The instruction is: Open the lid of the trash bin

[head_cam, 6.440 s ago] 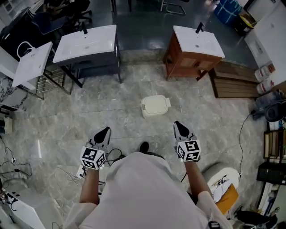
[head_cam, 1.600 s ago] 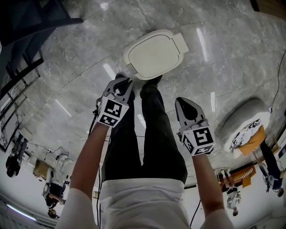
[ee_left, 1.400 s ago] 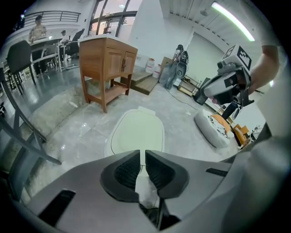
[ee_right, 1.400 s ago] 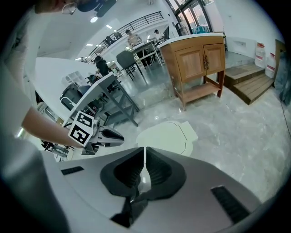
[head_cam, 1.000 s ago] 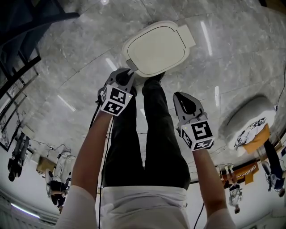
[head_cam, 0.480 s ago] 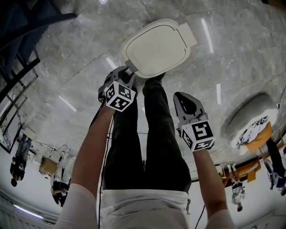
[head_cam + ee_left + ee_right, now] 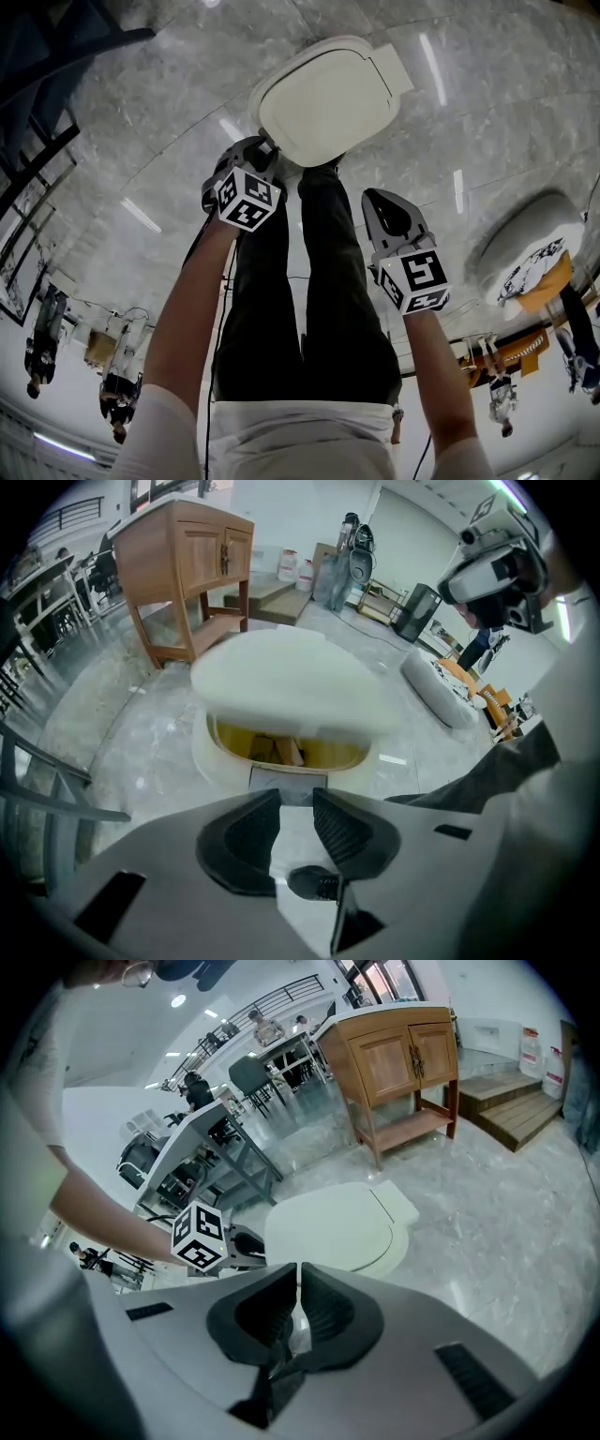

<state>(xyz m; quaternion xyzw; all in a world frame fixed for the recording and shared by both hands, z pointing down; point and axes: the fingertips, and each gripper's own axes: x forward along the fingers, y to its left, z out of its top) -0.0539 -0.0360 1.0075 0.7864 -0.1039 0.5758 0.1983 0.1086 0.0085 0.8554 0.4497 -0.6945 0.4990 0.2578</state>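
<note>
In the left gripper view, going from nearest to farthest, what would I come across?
left gripper, its jaws just opening with nothing between them → trash bin with its lid raised → wooden cabinet → white jugs

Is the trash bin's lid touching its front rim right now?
Apart. The left gripper view shows the lid lifted off the front rim, with the yellow inside showing in the gap.

Left gripper [image 7: 261, 150] sits at the edge of the trash bin lid [image 7: 328, 98].
</note>
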